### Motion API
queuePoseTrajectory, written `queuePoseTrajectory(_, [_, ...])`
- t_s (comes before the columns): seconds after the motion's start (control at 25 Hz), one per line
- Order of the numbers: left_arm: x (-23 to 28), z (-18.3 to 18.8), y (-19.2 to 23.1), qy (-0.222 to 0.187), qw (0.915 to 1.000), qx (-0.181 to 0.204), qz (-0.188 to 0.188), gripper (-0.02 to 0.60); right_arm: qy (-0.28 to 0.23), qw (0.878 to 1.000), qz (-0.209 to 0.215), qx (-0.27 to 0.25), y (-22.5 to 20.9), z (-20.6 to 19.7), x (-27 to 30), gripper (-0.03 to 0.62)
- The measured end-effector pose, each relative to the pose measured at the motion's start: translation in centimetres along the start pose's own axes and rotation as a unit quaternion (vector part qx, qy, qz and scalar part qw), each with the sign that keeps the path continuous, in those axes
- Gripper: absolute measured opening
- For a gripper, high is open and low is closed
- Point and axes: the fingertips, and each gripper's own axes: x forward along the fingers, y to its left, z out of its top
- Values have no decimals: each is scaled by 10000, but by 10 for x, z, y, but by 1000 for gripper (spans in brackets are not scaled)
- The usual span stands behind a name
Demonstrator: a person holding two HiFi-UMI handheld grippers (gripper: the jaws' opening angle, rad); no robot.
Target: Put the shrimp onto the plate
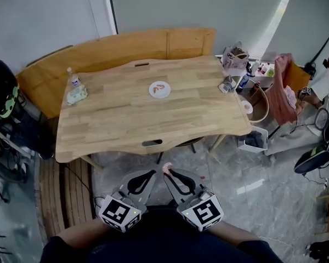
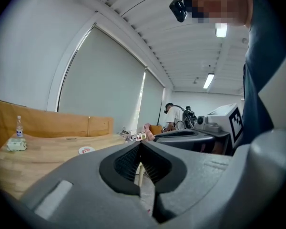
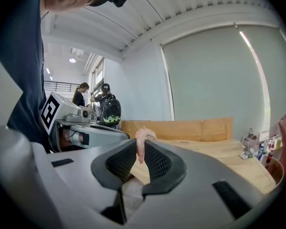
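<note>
Beyond the person's lap stood the wooden table (image 1: 126, 119), its pale plank top taking up most of the head view. Behind the table's far edge ran a wooden bench (image 1: 115, 51) of the same colour. On the near side of the table, off its edge and over the grey floor, the two grippers were held side by side with their tips close to each other. The left gripper (image 1: 151, 172) had its jaws brought together with nothing between them, as the left gripper view showed (image 2: 141, 145). The right gripper (image 1: 169, 173) had its jaws clamped on the shrimp, seen plainly in the right gripper view (image 3: 139, 148). Near the middle of the table, slightly toward its far edge, lay the small white plate (image 1: 152, 90), with a reddish-orange piece (image 1: 160, 87) lying on it. At the table's far left corner a clear bottle (image 1: 72, 78) stood upright, and a pale green packet (image 1: 77, 95) lay just beside it. The shrimp (image 1: 166, 168), pale pink, stuck up out of the right gripper's tips, short of the table and well apart from the plate (image 3: 142, 138).
</note>
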Motion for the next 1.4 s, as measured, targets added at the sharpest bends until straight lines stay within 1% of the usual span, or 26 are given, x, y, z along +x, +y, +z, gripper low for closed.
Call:
queuePoseTrajectory(0.16, [7, 3, -3, -25, 9998, 143, 168, 5, -116, 9999, 96, -60, -11, 4, -6, 57])
queuePoseTrajectory(0.4, [26, 6, -5, -95, 9990, 136, 415, 5, -173, 9995, 252, -52, -34, -3, -8, 57])
queuePoseTrajectory(0.56, [34, 3, -3, -33, 9990, 118, 438, 5, -177, 9995, 266, -31, -45, -5, -3, 57])
queuePoseTrajectory(0.68, [44, 2, 7, -55, 9992, 106, 392, 5, -170, 9995, 272, -18, -52, -7, 9, 57])
queuePoseTrajectory(0.88, [67, 8, 52, -160, 9995, 74, 259, 5, -31, 9999, 107, -35, -75, -6, 51, 57])
queuePoseTrajectory(1.16, [100, 26, 144, -212, 9998, -10, -26, 5, 146, 9996, -217, 58, -112, 8, 133, 57])
queuePoseTrajectory(1.28, [108, 34, 181, -193, 9996, -61, -187, 5, 111, 9992, -365, 125, -123, 17, 167, 57])
queuePoseTrajectory(1.4, [117, 41, 209, -164, 9991, -161, -346, 5, 104, 9986, -501, 98, -131, 25, 195, 57])
